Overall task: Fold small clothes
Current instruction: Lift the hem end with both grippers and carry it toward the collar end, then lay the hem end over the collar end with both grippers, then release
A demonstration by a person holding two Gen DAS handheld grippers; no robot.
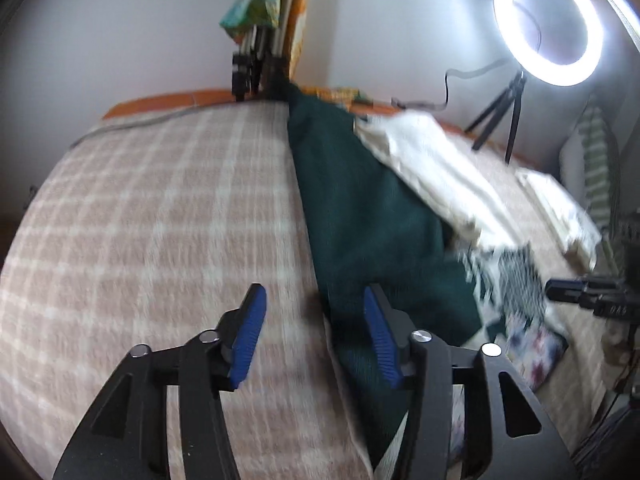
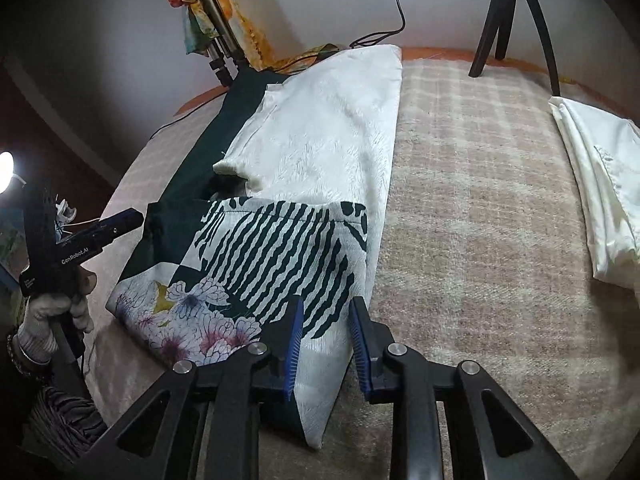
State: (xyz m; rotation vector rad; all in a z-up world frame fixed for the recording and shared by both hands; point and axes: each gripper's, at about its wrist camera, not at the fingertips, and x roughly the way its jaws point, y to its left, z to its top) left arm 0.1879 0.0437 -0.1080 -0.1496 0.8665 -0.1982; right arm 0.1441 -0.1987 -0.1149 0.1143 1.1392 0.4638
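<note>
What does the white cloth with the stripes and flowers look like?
The cloth is a long, soft white fabric with a faintly textured weave. Its near part carries dark green wavy stripes and purple-pink flowers. It lies flat and folded lengthwise on the checked blanket, overlapping a dark green cloth on its left side. One corner is turned back near the middle. Its near tip lies between the open right tongs, whose pads do not press on it.

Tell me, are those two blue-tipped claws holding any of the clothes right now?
Neither seems to. The left gripper stands open over the dark green cloth's edge; the right gripper straddles the white patterned garment's corner, pads not pressing.
</note>
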